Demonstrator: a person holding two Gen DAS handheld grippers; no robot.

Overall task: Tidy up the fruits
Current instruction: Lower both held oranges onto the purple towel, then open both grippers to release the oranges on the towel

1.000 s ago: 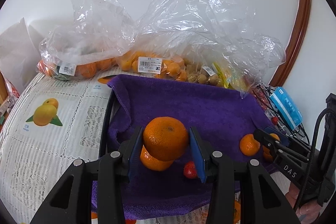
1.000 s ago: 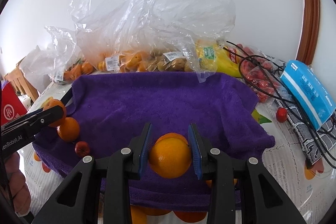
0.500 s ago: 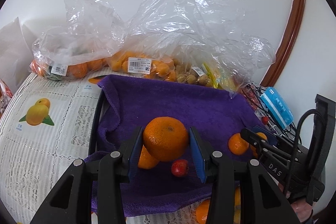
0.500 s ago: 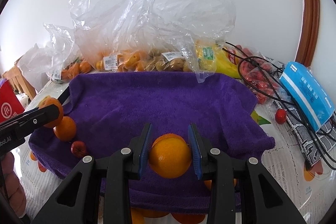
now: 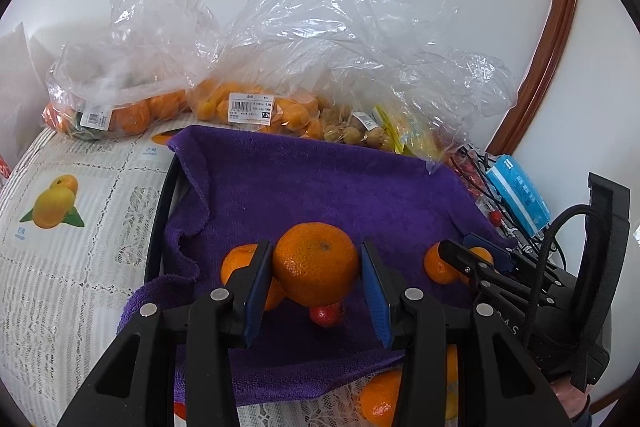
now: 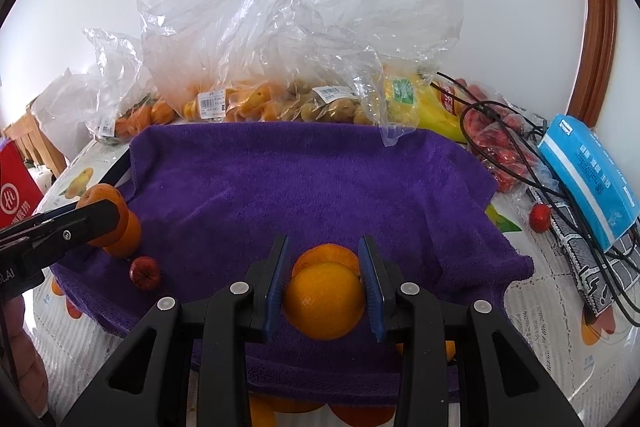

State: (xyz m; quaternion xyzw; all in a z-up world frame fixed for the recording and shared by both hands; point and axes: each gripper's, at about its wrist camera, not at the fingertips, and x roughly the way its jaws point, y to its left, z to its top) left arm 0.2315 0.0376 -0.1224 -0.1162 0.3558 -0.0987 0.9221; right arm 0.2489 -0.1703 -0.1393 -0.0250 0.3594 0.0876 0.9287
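Grippers, left [image 5: 316,281] and right [image 6: 325,293], are each clenching an orange [image 5: 316,263], still hovering over my purple towel [image 5: 320,187]; nothing placed yet.

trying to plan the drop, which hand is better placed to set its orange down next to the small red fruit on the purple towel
Left, probably. The left gripper holds its orange right above the red fruit on the purple towel. The right gripper sits well to the side.
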